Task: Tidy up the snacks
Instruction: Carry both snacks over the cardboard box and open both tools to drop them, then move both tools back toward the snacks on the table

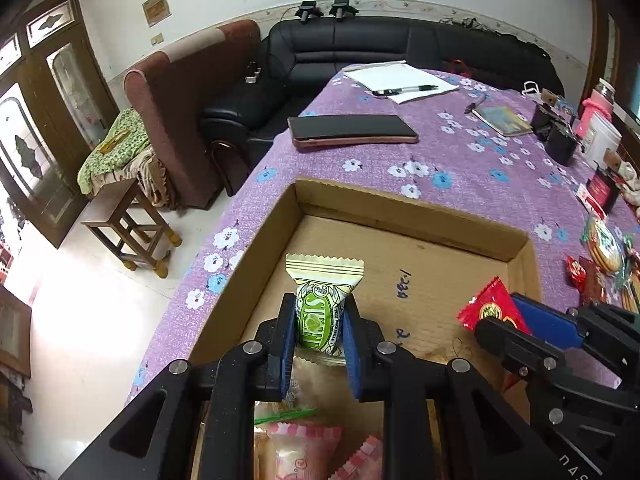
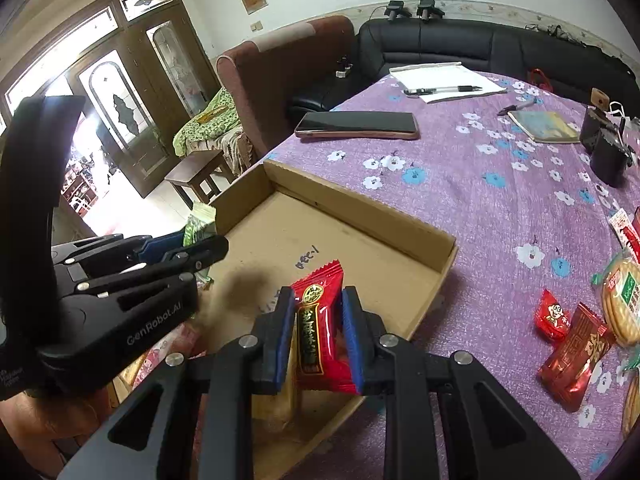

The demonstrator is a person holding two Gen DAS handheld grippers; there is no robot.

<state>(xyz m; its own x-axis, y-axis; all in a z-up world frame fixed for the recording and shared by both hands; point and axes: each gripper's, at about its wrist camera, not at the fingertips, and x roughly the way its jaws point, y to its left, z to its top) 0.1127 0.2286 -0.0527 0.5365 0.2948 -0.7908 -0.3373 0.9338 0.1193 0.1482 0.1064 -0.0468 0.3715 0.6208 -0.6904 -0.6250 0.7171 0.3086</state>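
green-and-gold wrapped snack (image 1: 320, 312) upright, pinched over open cardboard box (image 1: 404, 208), red wrapped snack (image 2: 320, 328) upright likewise, pink packets (image 1: 304, 452) in box, loose red packets (image 2: 572, 344) and cracker packs (image 2: 622, 300) on counter

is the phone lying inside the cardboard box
No, the phone lies on the purple tablecloth beyond the far wall of the cardboard box.
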